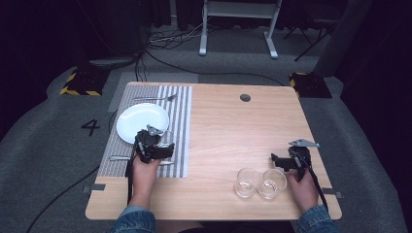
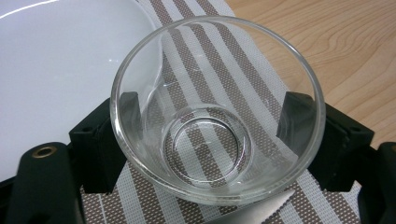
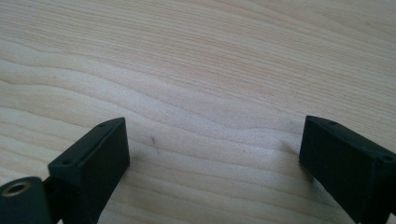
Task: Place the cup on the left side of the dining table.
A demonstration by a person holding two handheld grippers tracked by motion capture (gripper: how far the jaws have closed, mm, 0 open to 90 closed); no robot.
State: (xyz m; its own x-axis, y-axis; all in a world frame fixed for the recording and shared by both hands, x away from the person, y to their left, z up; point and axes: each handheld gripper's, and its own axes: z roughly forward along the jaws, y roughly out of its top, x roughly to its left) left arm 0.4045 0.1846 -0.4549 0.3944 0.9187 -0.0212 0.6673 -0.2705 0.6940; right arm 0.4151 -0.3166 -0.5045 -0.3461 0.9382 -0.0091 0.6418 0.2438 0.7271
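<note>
Left gripper (image 2: pixel 210 140) clamped on a glass (image 2: pixel 217 109) over the striped placemat (image 2: pixel 261 84), just beside the white plate (image 2: pixel 56 70). Setting-down step, by the look. Next: lower gently, then release. Right gripper (image 3: pixel 212 154) wide open, empty, over bare table (image 3: pixel 196 56).

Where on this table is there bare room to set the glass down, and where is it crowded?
Free: the bare wood of the table between the striped placemat and the right gripper. Crowded: the placemat, with plate, fork, knife and the held glass; also the near edge by two glasses.
</note>
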